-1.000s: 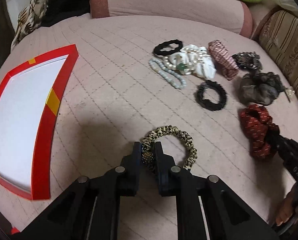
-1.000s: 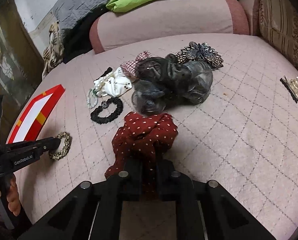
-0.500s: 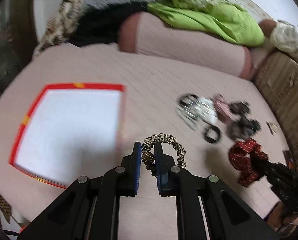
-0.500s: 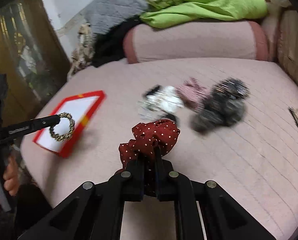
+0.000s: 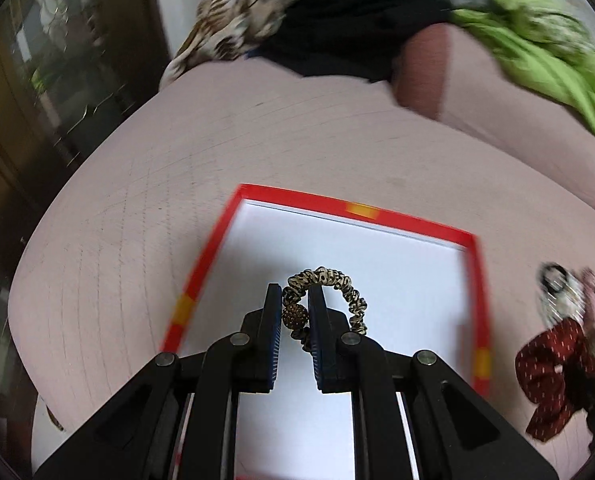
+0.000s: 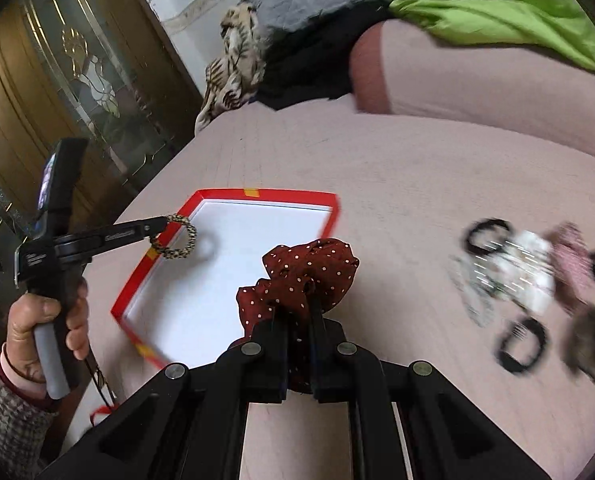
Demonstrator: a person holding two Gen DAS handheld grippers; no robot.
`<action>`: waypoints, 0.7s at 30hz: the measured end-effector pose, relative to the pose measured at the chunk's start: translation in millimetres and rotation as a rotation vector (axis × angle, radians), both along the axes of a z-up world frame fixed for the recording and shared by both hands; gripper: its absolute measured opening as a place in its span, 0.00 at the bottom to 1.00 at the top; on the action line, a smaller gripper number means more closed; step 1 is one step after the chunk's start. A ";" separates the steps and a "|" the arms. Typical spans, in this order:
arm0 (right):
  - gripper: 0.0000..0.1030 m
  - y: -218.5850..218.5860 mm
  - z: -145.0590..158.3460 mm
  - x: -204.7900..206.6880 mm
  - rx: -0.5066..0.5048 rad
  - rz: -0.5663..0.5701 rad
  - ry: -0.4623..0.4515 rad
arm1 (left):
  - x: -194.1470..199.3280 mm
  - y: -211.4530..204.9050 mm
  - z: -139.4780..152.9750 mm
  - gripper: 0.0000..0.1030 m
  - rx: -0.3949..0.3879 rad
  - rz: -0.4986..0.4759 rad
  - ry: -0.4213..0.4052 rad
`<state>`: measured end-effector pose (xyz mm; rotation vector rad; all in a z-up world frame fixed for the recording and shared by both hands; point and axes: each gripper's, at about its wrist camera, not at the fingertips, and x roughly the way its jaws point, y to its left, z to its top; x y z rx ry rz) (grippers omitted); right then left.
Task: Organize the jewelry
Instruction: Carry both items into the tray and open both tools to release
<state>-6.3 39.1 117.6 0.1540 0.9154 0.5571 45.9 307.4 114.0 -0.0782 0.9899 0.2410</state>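
I see the red-rimmed white tray (image 6: 257, 193) lying left on the pink quilted bed (image 6: 417, 168), the blurred pile of hair ties (image 6: 529, 276) right, pillows far.

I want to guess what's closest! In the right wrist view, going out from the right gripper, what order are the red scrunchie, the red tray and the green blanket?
1. Red scrunchie: pinched in the right gripper, touching it.
2. Red tray: on the bed just beyond and to the left.
3. Green blanket: farthest, up at the back right, on the bolster.
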 end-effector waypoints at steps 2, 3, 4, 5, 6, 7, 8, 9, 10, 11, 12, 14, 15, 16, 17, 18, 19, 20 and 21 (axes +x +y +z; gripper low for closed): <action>0.09 18.1 -8.8 18.5 -0.017 0.003 0.013 | 20.2 14.8 -9.1 0.12 0.030 0.027 0.018; 0.09 29.4 -15.9 31.4 -0.024 0.004 0.028 | 27.3 19.6 -12.5 0.12 0.049 0.038 0.022; 0.09 34.4 -19.6 39.0 -0.029 0.004 0.037 | 36.0 24.0 -16.9 0.12 0.064 0.049 0.027; 0.09 42.5 -25.3 49.3 -0.038 0.002 0.046 | 44.1 29.9 -21.3 0.12 0.075 0.062 0.034; 0.09 51.0 -31.6 59.7 -0.046 0.001 0.054 | 50.3 34.7 -24.4 0.12 0.080 0.069 0.040; 0.09 54.6 -34.9 65.5 -0.051 0.003 0.059 | 56.1 39.1 -28.8 0.12 0.087 0.075 0.049; 0.09 61.5 -39.6 72.6 -0.056 0.005 0.065 | 59.3 42.2 -31.1 0.12 0.091 0.076 0.054; 0.09 68.7 -45.2 79.1 -0.063 0.009 0.069 | 63.0 44.7 -34.4 0.12 0.100 0.078 0.058; 0.09 71.2 -48.3 82.3 -0.068 0.010 0.071 | 65.8 46.2 -36.1 0.12 0.105 0.079 0.059; 0.11 75.2 -52.6 86.5 -0.076 0.010 0.072 | 68.5 46.6 -39.1 0.13 0.112 0.078 0.064; 0.12 77.8 -55.8 89.2 -0.085 0.008 0.068 | 70.5 47.6 -41.2 0.13 0.109 0.075 0.068; 0.23 81.8 -60.9 92.3 -0.116 -0.005 0.040 | 74.4 49.5 -44.5 0.26 0.073 0.063 0.075; 0.36 83.9 -62.7 93.3 -0.137 -0.005 0.029 | 75.2 50.3 -45.1 0.31 0.052 0.057 0.076; 0.40 84.7 -62.0 93.5 -0.139 -0.004 0.025 | 73.1 49.6 -44.6 0.39 0.036 0.056 0.077; 0.44 81.8 -58.8 90.6 -0.130 0.001 0.016 | 68.7 47.6 -42.3 0.44 0.033 0.067 0.075; 0.48 77.2 -53.4 84.9 -0.116 0.007 0.000 | 62.2 45.1 -37.7 0.47 0.038 0.076 0.062; 0.50 73.0 -49.9 81.1 -0.113 0.008 -0.011 | 57.1 43.1 -34.4 0.54 0.039 0.075 0.046; 0.51 64.7 -44.7 70.6 -0.124 -0.003 -0.034 | 45.7 39.5 -26.3 0.59 0.040 0.067 0.015; 0.52 61.8 -43.2 64.9 -0.133 -0.013 -0.044 | 38.1 37.8 -22.1 0.60 0.044 0.063 -0.004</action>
